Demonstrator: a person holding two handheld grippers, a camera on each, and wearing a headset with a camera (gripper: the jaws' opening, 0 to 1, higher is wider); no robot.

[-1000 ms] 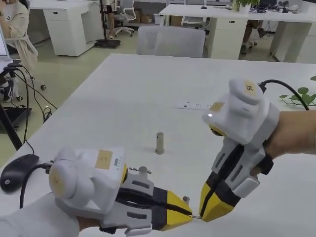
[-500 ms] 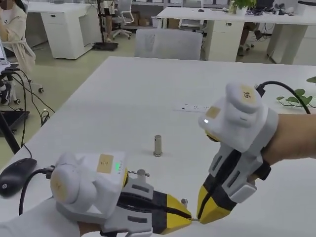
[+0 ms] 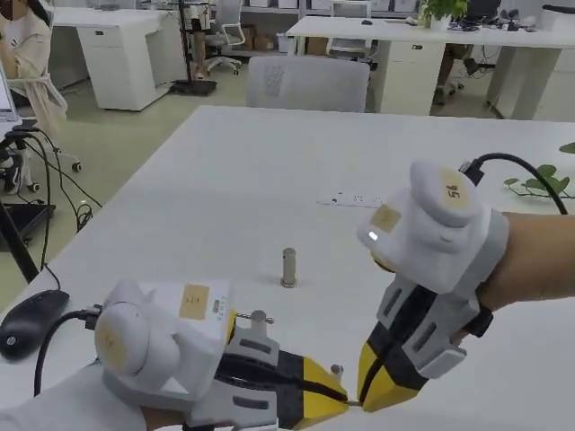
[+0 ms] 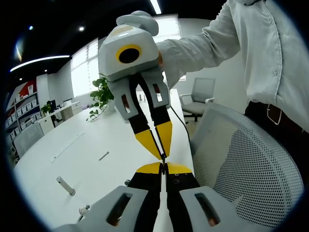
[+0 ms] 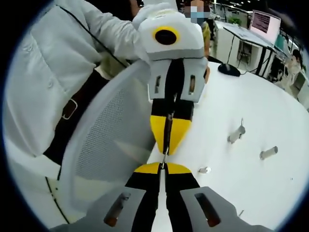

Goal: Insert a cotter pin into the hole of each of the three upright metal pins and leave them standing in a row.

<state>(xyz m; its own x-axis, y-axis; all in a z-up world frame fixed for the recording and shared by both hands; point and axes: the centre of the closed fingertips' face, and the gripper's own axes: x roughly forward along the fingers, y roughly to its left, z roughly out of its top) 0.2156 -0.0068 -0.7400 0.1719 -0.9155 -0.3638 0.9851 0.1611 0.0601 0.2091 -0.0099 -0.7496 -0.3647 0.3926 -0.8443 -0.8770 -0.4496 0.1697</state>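
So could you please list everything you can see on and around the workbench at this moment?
table: one, white, under everything.
metal pins: three, silver, upright before the grippers.
cotter pin: one, thin, pinched between both grippers' tips.
thin loose piece: one, grey, lying near the power strip.
power strip: one, white, far tabletop.
mouse: one, black, table's left edge.
plant: one, green, right edge.
chair: one, grey, beyond the table.
left gripper: one, white, yellow-tipped, shut on the cotter pin.
right gripper: one, same colours, shut on it too.
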